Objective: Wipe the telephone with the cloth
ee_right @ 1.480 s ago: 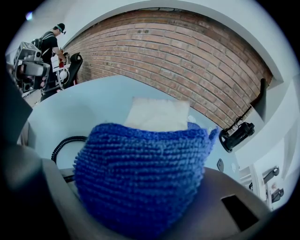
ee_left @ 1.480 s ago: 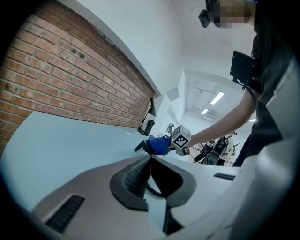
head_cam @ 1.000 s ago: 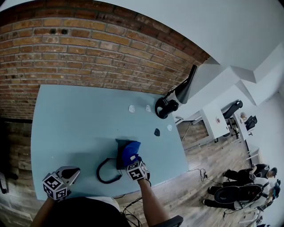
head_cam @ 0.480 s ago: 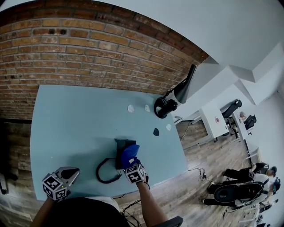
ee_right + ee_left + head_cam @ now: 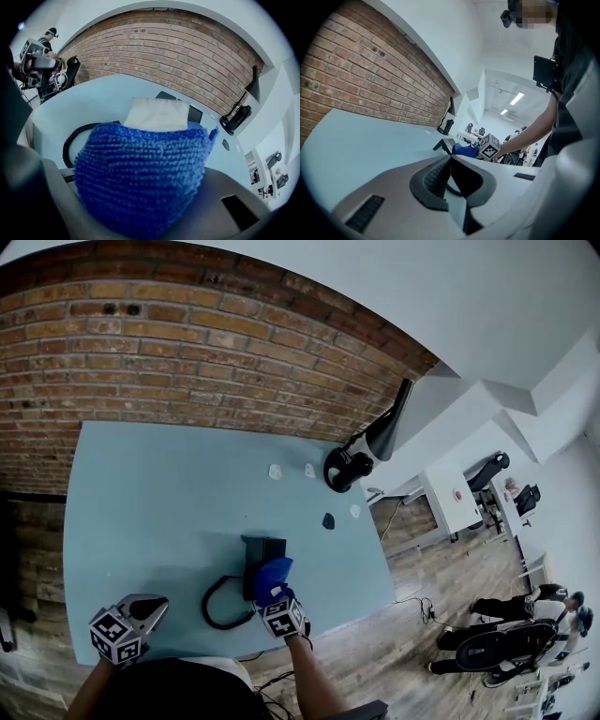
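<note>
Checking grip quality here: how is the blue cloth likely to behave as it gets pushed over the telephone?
Probably floppy: the blue cloth bunches into a rounded wad in the right gripper. Its looped knit looks grippy, so it would likely drag rather than slide on the telephone.

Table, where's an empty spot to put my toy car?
The big bare stretch of the light blue table runs from the brick wall down to the left claw, left of the black telephone. It's crowded on the right: blue knitted cloth in the right claw, coiled black cord, small white bits, black desk lamp.
</note>
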Tool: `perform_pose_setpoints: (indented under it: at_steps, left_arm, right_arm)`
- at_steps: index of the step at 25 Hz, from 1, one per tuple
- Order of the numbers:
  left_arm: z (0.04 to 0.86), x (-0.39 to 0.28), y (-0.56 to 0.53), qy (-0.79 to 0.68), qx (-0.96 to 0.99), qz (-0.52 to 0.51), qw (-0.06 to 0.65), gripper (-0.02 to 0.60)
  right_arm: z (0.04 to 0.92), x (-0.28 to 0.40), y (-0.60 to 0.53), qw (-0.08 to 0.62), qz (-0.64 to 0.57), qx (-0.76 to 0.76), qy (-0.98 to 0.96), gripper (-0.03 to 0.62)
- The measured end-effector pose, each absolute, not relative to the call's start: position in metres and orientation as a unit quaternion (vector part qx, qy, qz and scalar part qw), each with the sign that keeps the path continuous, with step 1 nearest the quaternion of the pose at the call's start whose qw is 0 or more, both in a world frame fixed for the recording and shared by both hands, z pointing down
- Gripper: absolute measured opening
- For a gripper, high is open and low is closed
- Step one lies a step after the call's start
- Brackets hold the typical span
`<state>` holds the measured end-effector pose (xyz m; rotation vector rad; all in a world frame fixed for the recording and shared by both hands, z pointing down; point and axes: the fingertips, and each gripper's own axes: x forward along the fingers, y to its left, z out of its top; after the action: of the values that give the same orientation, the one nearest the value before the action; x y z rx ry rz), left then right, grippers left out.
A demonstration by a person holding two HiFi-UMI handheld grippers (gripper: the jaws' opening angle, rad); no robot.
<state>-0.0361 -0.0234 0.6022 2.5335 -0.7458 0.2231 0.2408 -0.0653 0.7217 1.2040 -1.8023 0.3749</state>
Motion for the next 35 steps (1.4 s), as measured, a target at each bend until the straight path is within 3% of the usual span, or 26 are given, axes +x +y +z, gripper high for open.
perform_pose_setpoints:
  at_steps: [13, 23, 26, 35]
  left_arm:
    - [0.598, -0.047, -0.026, -0.289, 0.923, 0.077, 0.244, 0.026]
    - [0.608, -0.058, -0.027, -0.303, 0.916, 0.079, 0.252, 0.026]
    - [0.606, -0.056, -0.028, -0.301, 0.917, 0.081, 0.25, 0.026]
    - [0.608, -0.072, -0.035, -0.319, 0.909, 0.086, 0.254, 0.026]
  right_arm:
    - [0.724, 0.252, -0.042, 0.463, 0.177, 0.463, -0.735, 0.107]
    - [0.63, 0.36, -0.128, 0.538, 0.039, 0.542, -0.645, 0.118]
    - [0.617, 0.355, -0.157, 0.537, 0.024, 0.543, -0.646, 0.12]
    - [0.671, 0.3, -0.179, 0.634, -0.002, 0.43, -0.643, 0.095]
